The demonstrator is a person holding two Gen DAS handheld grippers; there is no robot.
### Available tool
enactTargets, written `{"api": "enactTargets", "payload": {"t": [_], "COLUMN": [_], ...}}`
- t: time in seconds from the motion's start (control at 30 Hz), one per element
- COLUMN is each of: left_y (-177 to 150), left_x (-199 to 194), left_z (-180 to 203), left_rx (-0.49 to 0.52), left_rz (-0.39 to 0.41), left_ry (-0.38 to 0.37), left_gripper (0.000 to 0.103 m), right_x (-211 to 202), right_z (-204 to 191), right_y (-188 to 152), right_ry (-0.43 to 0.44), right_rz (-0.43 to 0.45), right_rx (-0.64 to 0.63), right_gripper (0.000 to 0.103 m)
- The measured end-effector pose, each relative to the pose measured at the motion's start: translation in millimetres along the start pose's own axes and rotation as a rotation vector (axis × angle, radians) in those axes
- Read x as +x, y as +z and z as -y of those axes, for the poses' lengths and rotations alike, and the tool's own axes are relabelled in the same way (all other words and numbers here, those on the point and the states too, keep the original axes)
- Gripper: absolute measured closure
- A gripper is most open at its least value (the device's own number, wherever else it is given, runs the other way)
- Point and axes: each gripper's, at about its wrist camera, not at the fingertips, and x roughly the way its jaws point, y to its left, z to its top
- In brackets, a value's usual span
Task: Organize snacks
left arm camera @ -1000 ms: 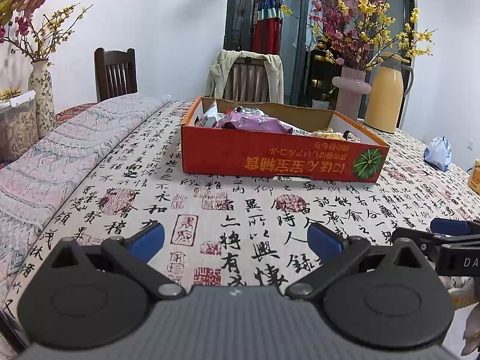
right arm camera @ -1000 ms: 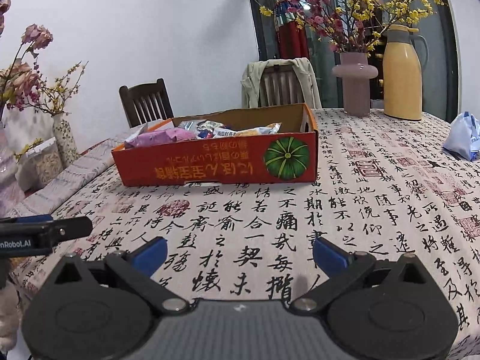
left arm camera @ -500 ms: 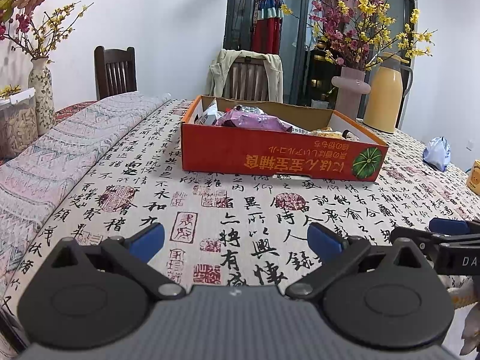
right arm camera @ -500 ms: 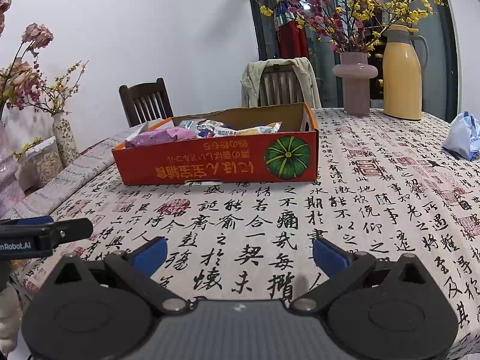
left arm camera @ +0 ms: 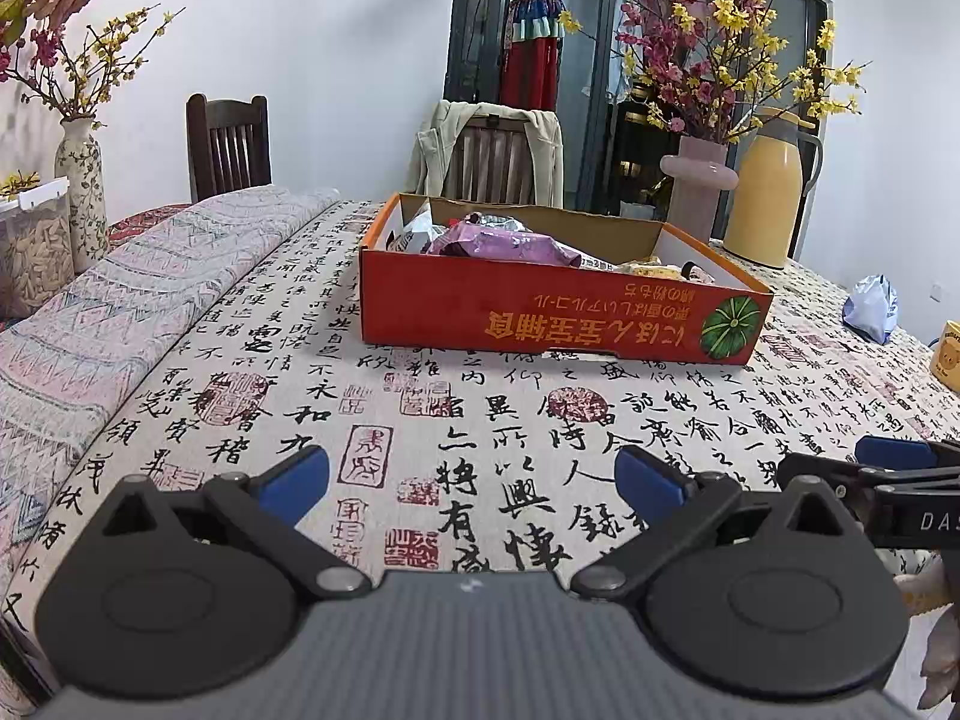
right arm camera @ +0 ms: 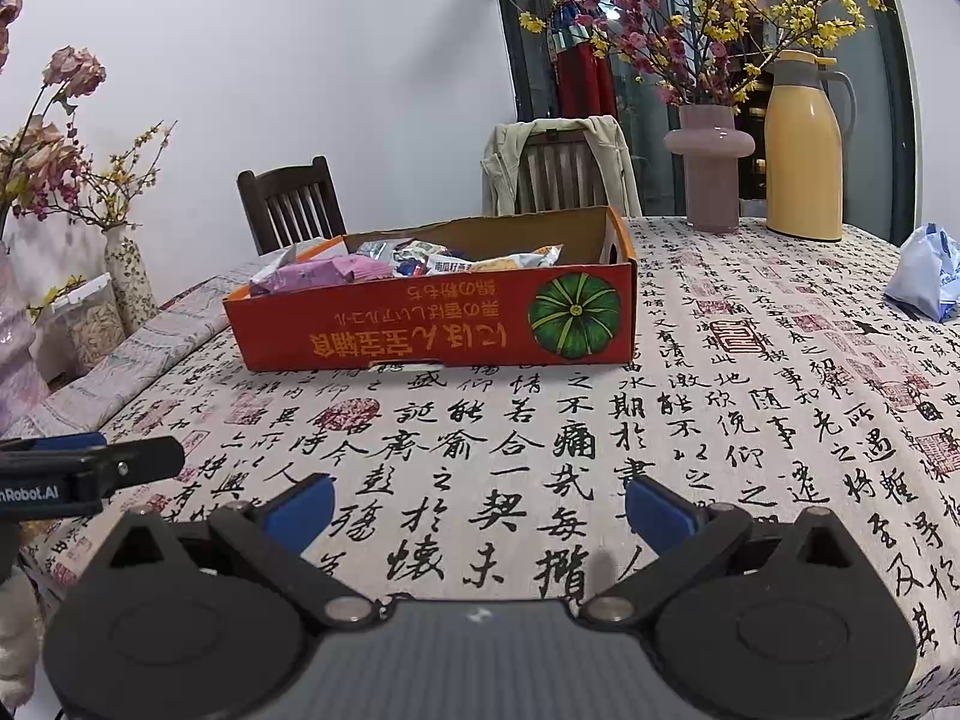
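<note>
The snacks (right arm camera: 408, 258) lie heaped in the red box (left arm camera: 540, 312) on the table (left arm camera: 480, 420), a purple packet (left arm camera: 504, 246) on top at the left end and smaller wrappers mixed toward the right. None shows on the cloth in front of the box. A pale blue bag (right arm camera: 924, 276) sits well apart at the right edge; whether it counts as a snack I cannot tell.

The left gripper (left arm camera: 471, 474) and the right gripper (right arm camera: 478, 501) both hang low over the near edge of the table, jaws spread wide, nothing between them.

This fits two stages: every packet gathered into the box and the job closing, or a jumbled box waiting to be sorted. The packets look loosely piled, not ranked, so I cannot say which.
</note>
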Motion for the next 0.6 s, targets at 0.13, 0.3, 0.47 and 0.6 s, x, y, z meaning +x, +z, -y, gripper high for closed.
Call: {"api": "enactTargets", "payload": {"t": [0.13,0.3,0.47,0.6], "left_y": [0.0,-0.1,0.2,0.8], "left_x": [0.0,0.0,-0.4,-1.3], "left_z": [-0.1,-0.2,0.2,1.1], "left_rx": [0.000,-0.001,-0.002,-0.003], "left_rz": [0.000,0.000,0.000,0.001], "left_ry": [0.000,-0.001,-0.001,-0.001], "left_gripper": [0.000,0.000,0.000,0.000], "right_x": [0.1,0.1,0.0,0.1], "right_z": [0.2,0.2,0.1,0.1], "right_y": [0.1,0.2,0.1,0.1], "right_ry": [0.001,0.000,0.000,0.000], "right_rz": [0.000,0.000,0.000,0.000], "right_rx": [0.000,0.000,0.000,0.000], "right_gripper": [0.000,0.000,0.000,0.000]}}
